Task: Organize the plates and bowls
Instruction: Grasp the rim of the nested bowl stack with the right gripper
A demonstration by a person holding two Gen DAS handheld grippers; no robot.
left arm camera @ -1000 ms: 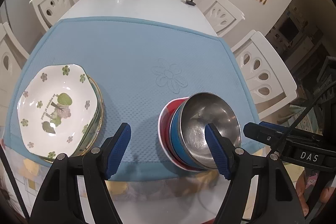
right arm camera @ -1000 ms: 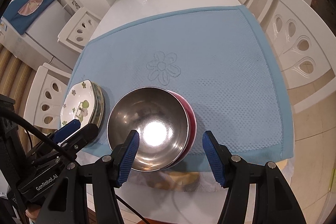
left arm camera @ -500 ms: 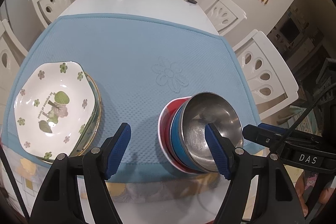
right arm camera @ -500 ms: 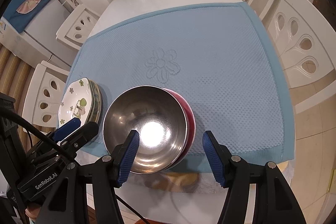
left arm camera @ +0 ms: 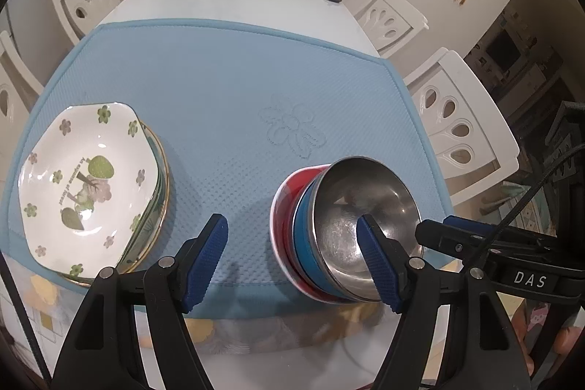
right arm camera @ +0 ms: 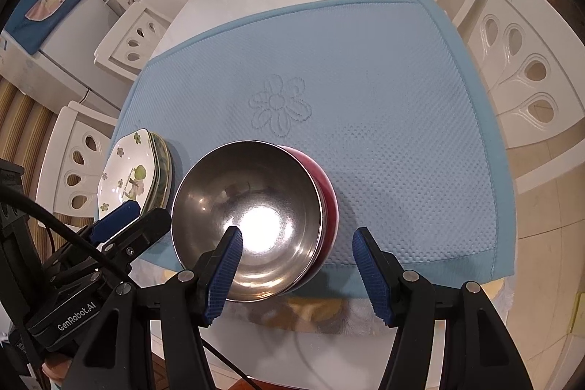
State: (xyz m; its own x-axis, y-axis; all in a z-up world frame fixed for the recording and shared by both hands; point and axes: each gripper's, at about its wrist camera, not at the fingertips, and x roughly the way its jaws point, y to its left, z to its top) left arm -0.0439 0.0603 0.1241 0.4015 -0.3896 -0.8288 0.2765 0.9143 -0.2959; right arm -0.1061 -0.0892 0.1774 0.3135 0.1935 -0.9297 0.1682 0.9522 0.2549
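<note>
Steel bowl (right arm camera: 252, 218) seemingly below right claw (right arm camera: 296, 265)

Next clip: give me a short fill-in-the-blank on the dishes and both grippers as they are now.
1. The shiny steel bowl is nested in a blue bowl, which sits in a ____ bowl.
2. The flower-patterned white plate tops a stack on the ____ mat.
3. The left gripper and right gripper are both ____, holding nothing.

Missing words: red; blue; open
</note>
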